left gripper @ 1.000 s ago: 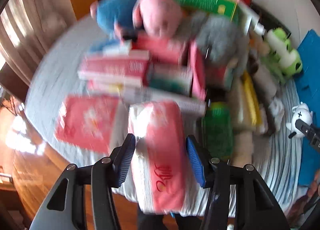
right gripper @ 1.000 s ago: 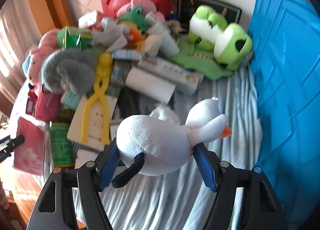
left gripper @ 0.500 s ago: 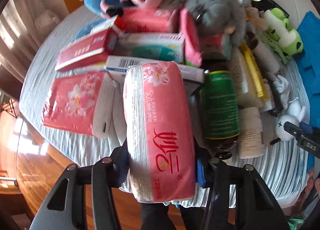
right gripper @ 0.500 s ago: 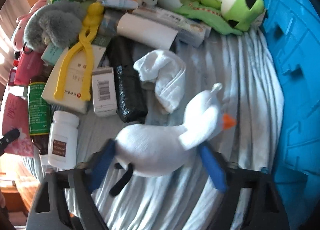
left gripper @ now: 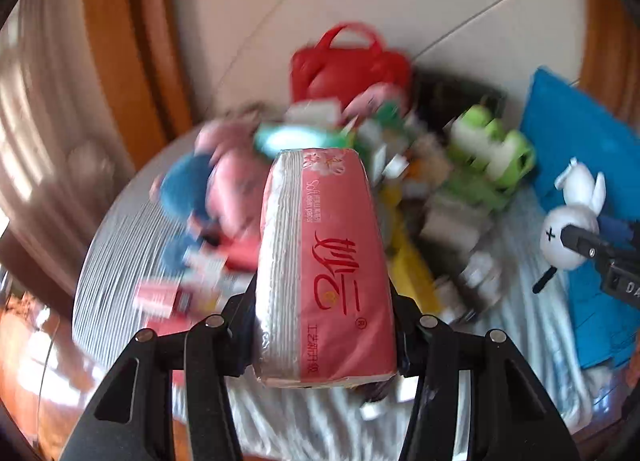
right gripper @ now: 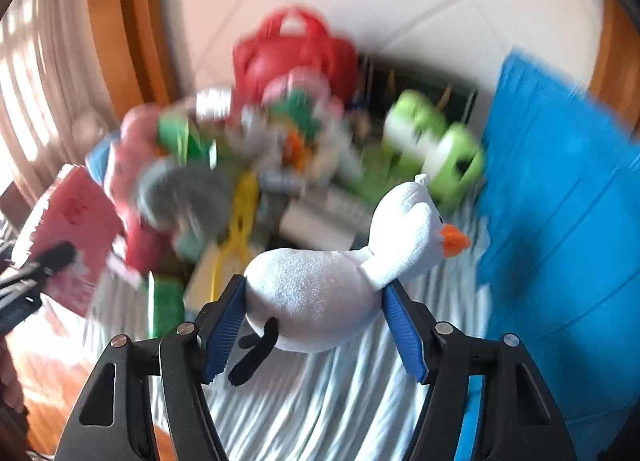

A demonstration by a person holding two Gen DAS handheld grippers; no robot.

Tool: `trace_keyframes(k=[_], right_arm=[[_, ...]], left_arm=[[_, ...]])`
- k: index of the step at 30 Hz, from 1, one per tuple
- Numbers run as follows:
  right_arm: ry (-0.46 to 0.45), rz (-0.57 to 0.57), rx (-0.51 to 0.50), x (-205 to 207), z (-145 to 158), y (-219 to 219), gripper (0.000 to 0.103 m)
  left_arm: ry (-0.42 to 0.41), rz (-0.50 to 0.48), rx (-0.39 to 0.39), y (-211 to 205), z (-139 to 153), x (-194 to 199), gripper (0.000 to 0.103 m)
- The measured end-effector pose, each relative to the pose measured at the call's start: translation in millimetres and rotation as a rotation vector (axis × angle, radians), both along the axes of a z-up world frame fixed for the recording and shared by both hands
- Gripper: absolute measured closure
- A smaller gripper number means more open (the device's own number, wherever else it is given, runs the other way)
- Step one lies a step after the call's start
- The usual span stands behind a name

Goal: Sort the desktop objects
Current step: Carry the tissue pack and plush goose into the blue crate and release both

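Fingers of the left gripper [left gripper: 324,325] press against both long sides of a pink tissue pack [left gripper: 324,265], clamped on it so the pack stands up between them, its red lettering facing the camera; the pads themselves are hidden behind the pack. It is held above the striped cloth [left gripper: 116,245] that covers the counter, in front of the blurred heap of things.

On the right gripper [right gripper: 314,325], the blue fingers [right gripper: 222,329] stand moderately apart and squeeze the round body of a white plush duck [right gripper: 320,293]. Its neck and head stick out past the right finger, orange beak [right gripper: 454,239] pointing toward the blue crate [right gripper: 560,221]; its dark feet dangle by the left finger. The duck is off the cloth, just in front of the heap.

Relative to the heap: a red bag [right gripper: 296,57] sits at its back, a green frog plush [right gripper: 436,149] at its side nearest the crate, a yellow plastic tool [right gripper: 240,221] at its front. Most of the heap is too smeared to name.

From the left wrist view, the duck [left gripper: 572,221] shows beside the crate [left gripper: 580,165].
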State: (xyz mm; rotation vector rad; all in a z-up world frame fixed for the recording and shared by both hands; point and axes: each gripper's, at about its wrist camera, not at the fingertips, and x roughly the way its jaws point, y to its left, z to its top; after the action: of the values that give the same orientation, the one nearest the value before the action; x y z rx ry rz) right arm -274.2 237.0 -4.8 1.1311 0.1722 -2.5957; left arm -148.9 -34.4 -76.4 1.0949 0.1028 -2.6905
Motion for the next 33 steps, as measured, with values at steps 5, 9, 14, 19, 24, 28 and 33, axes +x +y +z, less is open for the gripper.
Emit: trace_keyframes(k=[5,9,14,19,24,28,33], right_arm=[[0.187,-0.090,-0.021,21.4,84.8,32.4,0.035],[0.294,-0.185,-0.013,45.7,132.1,69.6,0.035],[0.372,-0.344,0.026,76.5,171.5,136.3,0.035],[0.343,-0.481,0.105,94.2,178.6,211.2,0.035],[0.244,-0.551,0.164,91.4,159.4,274.9,0.035],[0.173,-0.566,0.204,91.2,133.9,318.4,0.035],[0.111,-0.569,0.207,82.5,104.5,351.3,0.035]], left_arm=[[0.141,-0.172,-0.001,52.0,58.0,-21.5,0.053],[0.232,-0.330,0.010,110.0,98.5,-33.5,0.053],[0.290,-0.518,0.034,190.9,134.8,-42.1,0.053],[0.270,-0.678,0.047,278.6,149.7,-54.4,0.053],[0.178,-0.759,0.007,352.2,129.8,-67.6,0.053],[0.111,-0.782,-0.014,395.3,116.2,-74.3,0.053],[0.042,-0.807,-0.031,429.3,99.5,-77.0,0.053]])
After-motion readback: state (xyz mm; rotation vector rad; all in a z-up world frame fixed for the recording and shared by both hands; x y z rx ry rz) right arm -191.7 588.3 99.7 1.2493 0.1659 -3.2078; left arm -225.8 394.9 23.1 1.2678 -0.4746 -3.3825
